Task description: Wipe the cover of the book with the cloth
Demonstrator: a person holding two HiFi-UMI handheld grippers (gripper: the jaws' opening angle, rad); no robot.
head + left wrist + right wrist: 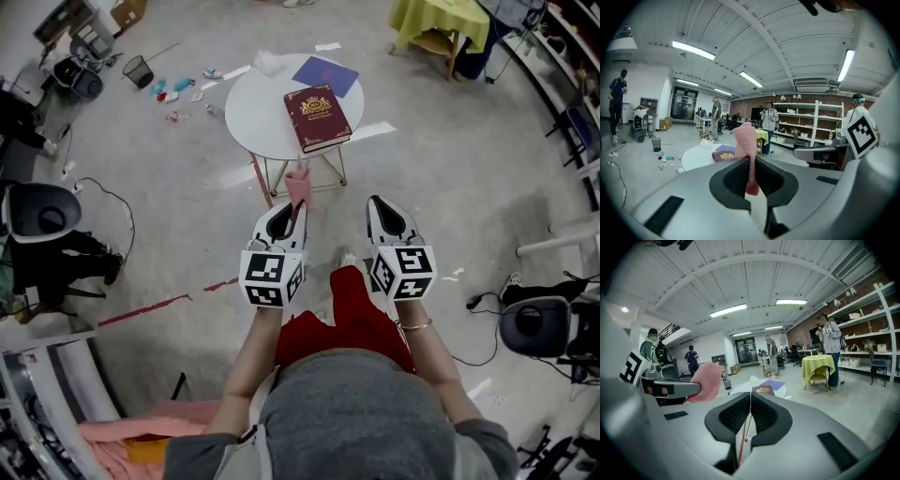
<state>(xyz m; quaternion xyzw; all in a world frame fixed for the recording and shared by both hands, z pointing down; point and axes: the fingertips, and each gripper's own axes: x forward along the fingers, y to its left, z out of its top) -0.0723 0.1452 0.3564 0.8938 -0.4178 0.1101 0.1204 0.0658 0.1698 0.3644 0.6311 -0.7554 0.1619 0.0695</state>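
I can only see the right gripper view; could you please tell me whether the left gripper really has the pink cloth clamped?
Observer: Yes, the left gripper view shows the left gripper shut on the pink cloth, which stands up out of it.
Operator: Thanks. Is either gripper over the book yet?
Observer: No, in the head view it and the right gripper sit side by side short of the round table, where the book lies closed, cover up.
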